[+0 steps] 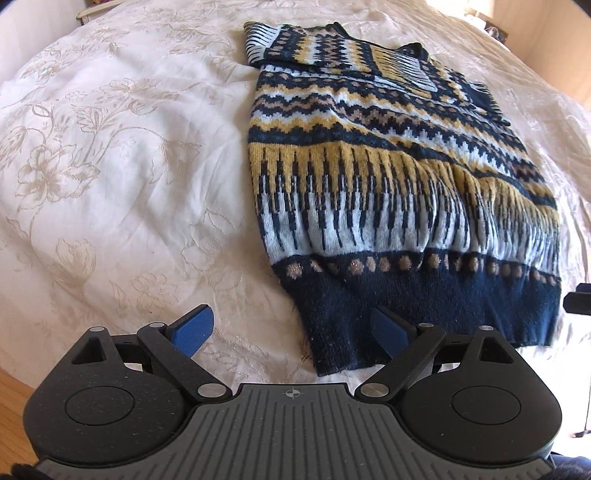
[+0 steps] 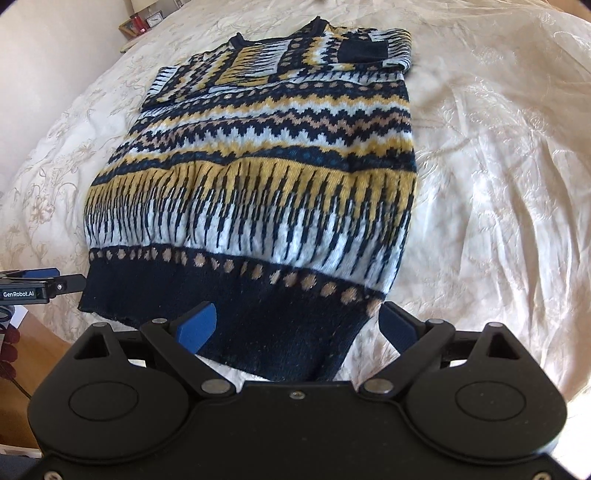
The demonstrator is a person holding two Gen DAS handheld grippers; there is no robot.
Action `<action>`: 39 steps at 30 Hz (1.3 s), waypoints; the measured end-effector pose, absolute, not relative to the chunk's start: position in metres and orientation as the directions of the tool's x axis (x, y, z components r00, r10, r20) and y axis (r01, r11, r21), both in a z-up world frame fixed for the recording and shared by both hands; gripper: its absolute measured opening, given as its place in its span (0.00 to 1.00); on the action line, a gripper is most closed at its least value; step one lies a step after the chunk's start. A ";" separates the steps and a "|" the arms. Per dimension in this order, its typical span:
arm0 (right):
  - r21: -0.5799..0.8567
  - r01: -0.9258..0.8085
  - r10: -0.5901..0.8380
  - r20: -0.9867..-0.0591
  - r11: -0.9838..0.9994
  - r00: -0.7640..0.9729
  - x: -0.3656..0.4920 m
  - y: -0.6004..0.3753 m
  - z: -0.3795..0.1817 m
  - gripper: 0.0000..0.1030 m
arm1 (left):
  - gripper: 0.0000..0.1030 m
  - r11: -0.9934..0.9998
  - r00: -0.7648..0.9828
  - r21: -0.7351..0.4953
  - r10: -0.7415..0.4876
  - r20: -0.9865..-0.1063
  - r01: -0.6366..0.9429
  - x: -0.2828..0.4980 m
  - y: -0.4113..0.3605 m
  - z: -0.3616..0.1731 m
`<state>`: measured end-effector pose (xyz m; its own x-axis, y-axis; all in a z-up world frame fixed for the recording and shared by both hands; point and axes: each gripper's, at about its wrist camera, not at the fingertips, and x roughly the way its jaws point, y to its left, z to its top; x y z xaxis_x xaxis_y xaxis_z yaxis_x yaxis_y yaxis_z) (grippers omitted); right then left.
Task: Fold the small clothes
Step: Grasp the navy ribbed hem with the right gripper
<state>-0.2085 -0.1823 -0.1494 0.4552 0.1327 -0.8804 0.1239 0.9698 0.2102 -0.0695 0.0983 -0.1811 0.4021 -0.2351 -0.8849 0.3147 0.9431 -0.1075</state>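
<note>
A knitted sweater (image 1: 388,177) in navy, yellow and pale blue lies flat on the bed, sleeves folded in across its chest. It also shows in the right wrist view (image 2: 266,177). My left gripper (image 1: 295,332) is open at the left corner of the navy hem (image 1: 369,314); its right finger lies over the hem. My right gripper (image 2: 295,328) is open at the right part of the hem (image 2: 258,332), which lies between its blue fingers (image 2: 197,326). Neither is shut on the cloth. The left gripper shows at the left edge of the right wrist view (image 2: 40,282).
The bed is covered by a cream floral bedspread (image 1: 110,166), which spreads wide around the sweater (image 2: 498,184). A wooden floor (image 1: 11,406) shows past the bed's near edge. A nightstand with small items (image 2: 142,22) stands beyond the far corner.
</note>
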 end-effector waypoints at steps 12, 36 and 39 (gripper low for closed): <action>0.244 0.194 0.131 -0.878 0.950 0.461 -0.208 -0.187 -0.161 0.93 | 0.90 0.921 0.384 -0.144 -0.288 -0.877 0.361 -0.065 0.080 -0.191; 0.347 0.248 0.203 -0.862 0.905 0.464 -0.210 -0.193 -0.194 0.94 | 0.68 0.924 0.337 -0.119 -0.249 -0.908 0.363 -0.054 0.068 -0.214; 0.336 0.258 0.189 -0.866 0.906 0.462 -0.210 -0.195 -0.191 0.77 | 0.41 0.928 0.355 -0.104 -0.237 -0.904 0.357 -0.055 0.071 -0.210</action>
<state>-0.2101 -0.1946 -0.1914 0.4619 0.1894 -0.8665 0.2582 0.9059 0.3356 -0.0547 0.0707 -0.2102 0.3553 -0.2374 -0.9041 0.3567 0.9285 -0.1036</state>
